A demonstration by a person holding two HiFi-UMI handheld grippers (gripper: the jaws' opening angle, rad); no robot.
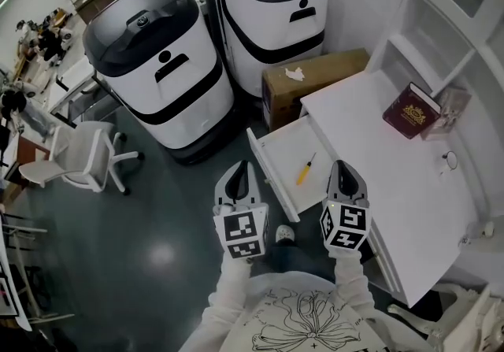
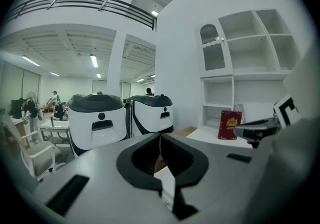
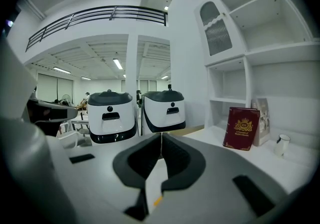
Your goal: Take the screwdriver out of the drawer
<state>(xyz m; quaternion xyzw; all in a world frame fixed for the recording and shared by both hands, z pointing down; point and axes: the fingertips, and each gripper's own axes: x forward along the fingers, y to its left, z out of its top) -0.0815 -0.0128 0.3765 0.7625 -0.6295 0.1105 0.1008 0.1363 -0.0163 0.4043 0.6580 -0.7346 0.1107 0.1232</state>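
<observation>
- Screwdriver (image 1: 305, 169), yellow-handled, lies loose in the open drawer (image 1: 285, 146) at frame centre, between the two gripper tips in the picture and touched by neither.
- Left gripper (image 1: 241, 166), lower centre, has its jaws pressed together on nothing, just left of the drawer.
- Right gripper (image 1: 340, 164), also closed and empty, is at the drawer's right edge.
- White desk (image 1: 394, 185) on the right carries a dark red book (image 1: 411, 110).
- Cardboard box (image 1: 311, 75) and two white machines (image 1: 157, 67) stand along the top.

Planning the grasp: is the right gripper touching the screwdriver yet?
Apart. The head view shows bare drawer floor between the right gripper and the screwdriver; its jaws are shut on nothing.
</observation>
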